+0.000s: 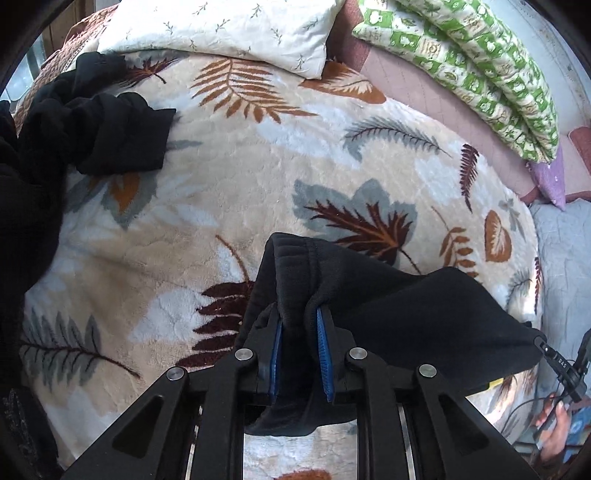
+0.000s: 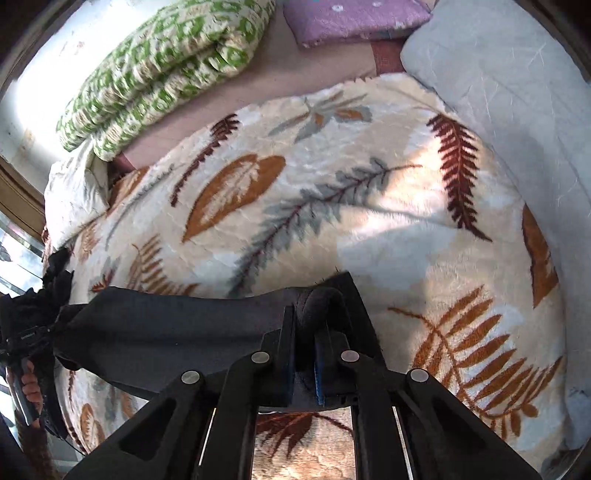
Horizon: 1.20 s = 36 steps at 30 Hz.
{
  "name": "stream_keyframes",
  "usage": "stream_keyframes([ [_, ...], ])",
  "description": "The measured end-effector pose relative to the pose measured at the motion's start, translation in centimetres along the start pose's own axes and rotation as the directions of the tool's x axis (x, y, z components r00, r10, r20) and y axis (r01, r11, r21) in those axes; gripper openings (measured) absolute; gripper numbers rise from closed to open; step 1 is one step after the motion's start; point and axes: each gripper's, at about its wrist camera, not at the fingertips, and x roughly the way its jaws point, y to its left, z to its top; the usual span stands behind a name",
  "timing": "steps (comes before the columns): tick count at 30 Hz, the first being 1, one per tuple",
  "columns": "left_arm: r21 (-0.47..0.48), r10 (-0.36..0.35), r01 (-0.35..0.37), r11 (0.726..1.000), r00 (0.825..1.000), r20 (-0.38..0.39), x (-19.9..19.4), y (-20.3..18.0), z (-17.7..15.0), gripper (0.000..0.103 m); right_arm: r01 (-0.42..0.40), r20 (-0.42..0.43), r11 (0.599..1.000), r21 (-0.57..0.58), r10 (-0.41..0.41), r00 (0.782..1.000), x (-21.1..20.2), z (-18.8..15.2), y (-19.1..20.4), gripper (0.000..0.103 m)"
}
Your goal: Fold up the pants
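Observation:
Black pants (image 1: pixel 406 306) are stretched between my two grippers just above a leaf-patterned blanket (image 1: pixel 258 177). My left gripper (image 1: pixel 298 310) is shut on one corner of the ribbed waistband, the cloth bunched between its blue pads (image 1: pixel 322 347). From there the fabric runs right to my right gripper, whose tip and holding hand (image 1: pixel 554 424) show at the edge. In the right wrist view my right gripper (image 2: pixel 304 314) is shut on the other waistband corner, and the pants (image 2: pixel 166 325) span left toward the other hand (image 2: pixel 29 387).
A pile of black clothes (image 1: pixel 74 125) lies at the blanket's far left. A white floral pillow (image 1: pixel 229 29), a green patterned quilt (image 1: pixel 480 70), a purple pillow (image 2: pixel 351 18) and a pale grey cover (image 2: pixel 498 81) ring the blanket (image 2: pixel 369 184).

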Motion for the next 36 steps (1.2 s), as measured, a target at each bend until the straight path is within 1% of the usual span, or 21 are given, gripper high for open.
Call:
stream_keyframes([
  [1, 0.006, 0.010, -0.010, 1.000, 1.000, 0.003, 0.2, 0.0, 0.1, 0.019, 0.010, -0.014, 1.000, 0.008, -0.010, 1.000, 0.8, -0.4, -0.4, 0.012],
  [3, 0.019, 0.017, -0.017, 1.000, 1.000, 0.001, 0.2, -0.3, 0.2, 0.022, 0.010, -0.037, 1.000, 0.013, -0.010, 0.999, 1.6, -0.9, -0.8, 0.015],
  [4, 0.031, 0.022, -0.022, 0.999, 1.000, -0.004, 0.2, -0.6, 0.4, 0.025, 0.006, -0.032, 1.000, 0.022, -0.005, 0.999, 1.6, -1.1, -0.9, 0.016],
  [6, 0.060, 0.033, -0.032, 0.998, 0.999, -0.002, -0.3, -1.0, 0.3, 0.035, -0.035, -0.014, 0.999, 0.042, 0.036, 0.999, 0.8, -1.3, -1.3, 0.018],
  [7, 0.075, 0.038, -0.039, 0.996, 0.999, 0.009, -0.7, -1.1, 0.1, 0.040, -0.047, 0.001, 0.998, 0.047, 0.047, 0.999, 0.2, -1.4, -1.4, 0.025],
  [8, 0.086, 0.038, -0.039, 0.995, 0.999, 0.019, -1.0, -1.3, 0.3, 0.045, -0.052, 0.015, 0.997, 0.051, 0.052, 0.999, -0.5, -1.5, -1.5, 0.028],
  [10, 0.100, 0.026, -0.030, 0.995, 0.999, 0.032, -2.1, -0.9, -0.1, 0.052, -0.073, 0.034, 0.996, 0.052, 0.071, 0.997, -1.6, -1.8, -1.8, 0.039],
  [11, 0.099, 0.021, -0.025, 0.995, 0.999, 0.038, -2.5, -0.6, -0.3, 0.056, -0.085, 0.031, 0.995, 0.049, 0.084, 0.996, -1.8, -1.9, -1.8, 0.041],
  [14, 0.105, -0.011, 0.008, 0.994, 1.000, 0.025, -3.7, 0.4, -1.7, 0.063, -0.074, 0.006, 0.997, 0.034, 0.074, 0.997, -1.6, -2.7, -1.5, 0.042],
  [15, 0.111, -0.018, 0.017, 0.994, 1.000, 0.016, -3.8, 0.5, -2.1, 0.063, -0.067, -0.004, 0.997, 0.032, 0.067, 0.998, -1.3, -3.0, -1.5, 0.042],
  [18, 0.148, 0.003, -0.003, 0.989, 1.000, 0.000, -3.5, 0.4, -3.3, 0.067, -0.066, -0.026, 0.997, 0.047, 0.067, 0.997, -0.3, -3.4, -1.6, 0.042],
  [21, 0.183, 0.016, -0.013, 0.983, 1.000, -0.013, -2.7, -0.1, -4.2, 0.066, -0.068, -0.055, 0.997, 0.047, 0.071, 0.996, 0.7, -3.8, -1.2, 0.042],
  [22, 0.202, 0.031, -0.029, 0.979, 0.999, -0.007, -2.4, -0.4, -4.4, 0.061, -0.056, -0.065, 0.998, 0.031, 0.058, 0.996, 1.0, -3.9, -0.9, 0.036],
  [23, 0.228, 0.052, -0.053, 0.972, 0.999, 0.010, -2.5, -0.8, -4.6, 0.042, -0.049, -0.075, 0.999, 0.012, 0.049, 0.996, 1.2, -4.0, -0.6, 0.029],
  [24, 0.241, 0.071, -0.073, 0.968, 0.997, 0.020, -2.5, -1.1, -4.8, 0.034, -0.037, -0.083, 0.999, -0.013, 0.036, 0.996, 1.4, -4.1, -0.3, 0.008],
  [25, 0.240, 0.072, -0.076, 0.968, 0.997, 0.027, -2.6, -1.3, -4.9, 0.033, -0.024, -0.090, 0.999, -0.036, 0.020, 0.996, 1.4, -4.1, 0.0, 0.009],
  [27, 0.237, 0.059, -0.071, 0.969, 0.997, 0.058, -3.4, -1.3, -5.2, 0.033, -0.032, -0.058, 0.998, -0.048, 0.029, 0.998, 0.3, -3.9, -0.1, 0.009],
  [29, 0.272, 0.070, -0.087, 0.958, 0.995, 0.073, -3.7, -1.4, -5.8, 0.033, -0.065, -0.006, 0.998, -0.023, 0.065, 0.998, -1.4, -3.5, -0.9, 0.009],
  [30, 0.290, 0.082, -0.099, 0.952, 0.994, 0.070, -3.4, -1.3, -6.2, 0.033, -0.071, 0.002, 0.997, -0.011, 0.071, 0.997, -1.8, -3.4, -1.5, 0.009],
  [34, 0.350, 0.150, -0.158, 0.924, 0.987, 0.048, -2.0, -1.8, -7.7, 0.035, -0.023, -0.047, 1.000, 0.007, 0.023, 0.999, -0.9, -4.0, -3.3, 0.009],
  [36, 0.348, 0.161, -0.166, 0.923, 0.986, 0.044, -1.5, -2.1, -7.9, 0.036, -0.024, -0.064, 0.999, 0.033, 0.026, 0.998, -0.1, -4.5, -3.8, 0.010],
])
